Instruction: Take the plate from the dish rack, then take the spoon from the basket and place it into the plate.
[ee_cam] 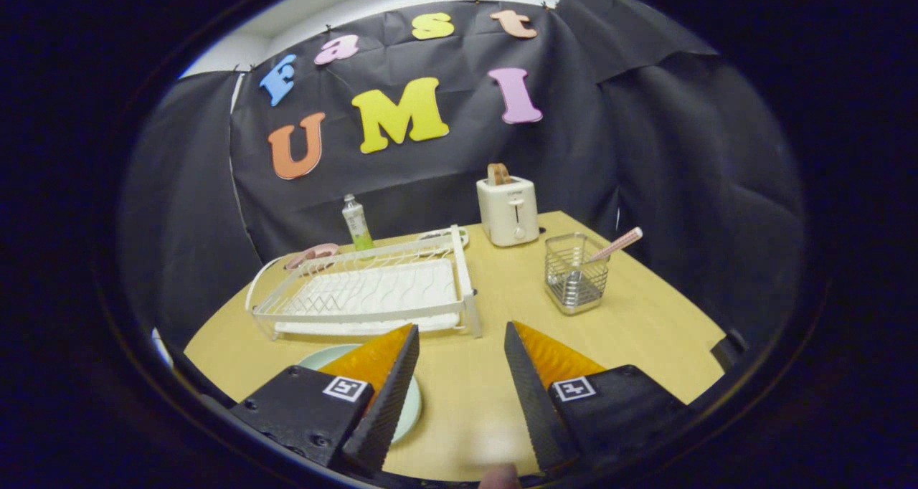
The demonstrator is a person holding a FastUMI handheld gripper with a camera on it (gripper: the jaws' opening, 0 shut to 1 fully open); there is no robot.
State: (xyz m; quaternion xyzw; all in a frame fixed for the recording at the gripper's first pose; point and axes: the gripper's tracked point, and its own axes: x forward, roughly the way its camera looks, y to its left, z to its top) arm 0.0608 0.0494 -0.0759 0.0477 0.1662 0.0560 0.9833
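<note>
The gripper is held wide apart and empty above the wooden counter, the pale green round plate lying under its left finger, the pink-handled spoon standing in the wire basket near the far right edge.

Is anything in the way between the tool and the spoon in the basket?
Nothing visible. The tool is open with bare table ahead of its fingers. The spoon leans in the wire basket beyond them, beside the dish rack.
</note>
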